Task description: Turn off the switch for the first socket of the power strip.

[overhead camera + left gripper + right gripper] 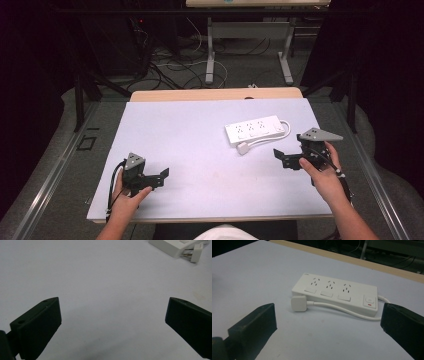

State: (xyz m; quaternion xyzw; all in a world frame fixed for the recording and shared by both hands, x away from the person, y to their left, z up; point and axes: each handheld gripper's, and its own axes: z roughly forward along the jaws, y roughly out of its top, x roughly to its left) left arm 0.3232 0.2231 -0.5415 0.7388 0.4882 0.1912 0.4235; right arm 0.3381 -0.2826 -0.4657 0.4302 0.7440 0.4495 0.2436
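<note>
A white power strip (254, 129) (335, 293) with three sockets lies on the pale table sheet (200, 145), right of centre. Its white cable loops around its right end and ends in a white plug (243, 148) (298, 303) lying just in front of the strip. The plug (195, 253) and a corner of the strip (172, 245) show at the top right of the left gripper view. My right gripper (281, 157) (328, 322) is open, just right of the plug and pointing at it. Over the front left of the sheet my left gripper (162, 176) (112, 317) is open and empty.
The table's wooden far edge (215, 94) runs behind the sheet. Beyond it stand the metal legs of another table (210, 55) among cables on the floor. A person's hands (325, 180) hold the grippers from the near side.
</note>
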